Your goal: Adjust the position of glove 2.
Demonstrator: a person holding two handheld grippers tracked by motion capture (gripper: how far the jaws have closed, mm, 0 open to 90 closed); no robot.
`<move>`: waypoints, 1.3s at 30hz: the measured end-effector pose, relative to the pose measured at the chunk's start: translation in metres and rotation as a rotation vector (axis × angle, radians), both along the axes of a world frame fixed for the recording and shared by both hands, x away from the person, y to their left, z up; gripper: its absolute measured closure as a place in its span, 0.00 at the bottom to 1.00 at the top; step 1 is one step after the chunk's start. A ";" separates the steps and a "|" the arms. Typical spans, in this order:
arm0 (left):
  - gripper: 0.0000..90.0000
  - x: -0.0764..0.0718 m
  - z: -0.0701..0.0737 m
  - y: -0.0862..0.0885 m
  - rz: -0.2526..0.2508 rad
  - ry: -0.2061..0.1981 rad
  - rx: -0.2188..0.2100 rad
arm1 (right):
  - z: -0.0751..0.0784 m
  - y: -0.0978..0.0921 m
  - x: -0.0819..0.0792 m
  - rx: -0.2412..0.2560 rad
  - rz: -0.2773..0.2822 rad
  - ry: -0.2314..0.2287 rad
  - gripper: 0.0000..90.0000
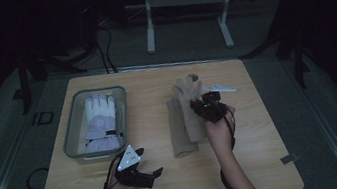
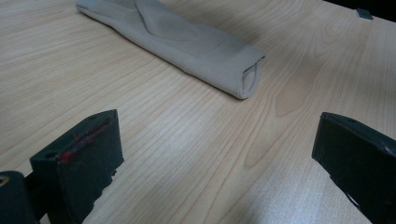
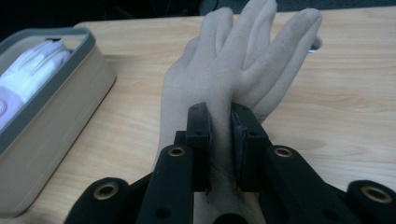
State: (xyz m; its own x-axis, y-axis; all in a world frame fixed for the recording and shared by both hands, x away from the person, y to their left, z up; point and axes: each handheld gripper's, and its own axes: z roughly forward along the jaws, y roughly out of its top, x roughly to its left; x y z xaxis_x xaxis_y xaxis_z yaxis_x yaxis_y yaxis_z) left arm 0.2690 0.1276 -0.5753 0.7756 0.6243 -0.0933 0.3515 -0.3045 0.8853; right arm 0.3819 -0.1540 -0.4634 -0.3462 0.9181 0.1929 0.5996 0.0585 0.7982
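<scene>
Two beige gloves lie in the middle of the wooden table. One beige glove [image 1: 189, 102] [image 3: 243, 60] has its fingers spread toward the far edge, and my right gripper [image 1: 204, 105] [image 3: 220, 135] is shut on its palm. The other beige glove [image 1: 178, 132] [image 2: 187, 46] lies flat beside it, cuff toward me. My left gripper [image 1: 154, 173] [image 2: 217, 154] hovers open over bare wood near the front left, with that cuff ahead of its jaws. A white glove [image 1: 101, 122] [image 3: 23, 70] lies in the clear bin [image 1: 71, 126] [image 3: 56, 116] at the left.
A small white flat object [image 1: 220, 87] lies on the table beyond the gloves. A round hole [image 1: 192, 77] sits near the table's far edge. Table legs and cables stand on the dark floor behind.
</scene>
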 end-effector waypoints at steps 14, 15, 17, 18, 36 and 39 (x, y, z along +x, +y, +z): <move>0.02 0.000 0.000 0.001 -0.002 0.001 -0.010 | -0.045 0.037 0.003 -0.002 -0.019 0.078 0.87; 0.02 0.000 0.000 0.001 -0.002 0.003 -0.009 | -0.052 0.037 0.004 -0.002 -0.030 0.096 0.87; 0.02 0.000 0.000 0.001 -0.002 0.005 -0.009 | -0.058 0.037 0.006 -0.009 -0.033 0.105 0.87; 0.02 0.000 0.000 0.001 -0.001 0.005 -0.007 | -0.060 0.037 0.006 -0.008 -0.039 0.110 0.87; 0.02 0.000 0.000 0.001 0.003 0.005 -0.008 | -0.078 0.033 0.009 0.011 -0.021 0.148 0.62; 0.02 0.000 0.000 0.002 0.009 0.004 -0.011 | -0.071 0.031 0.009 0.011 0.026 0.145 0.49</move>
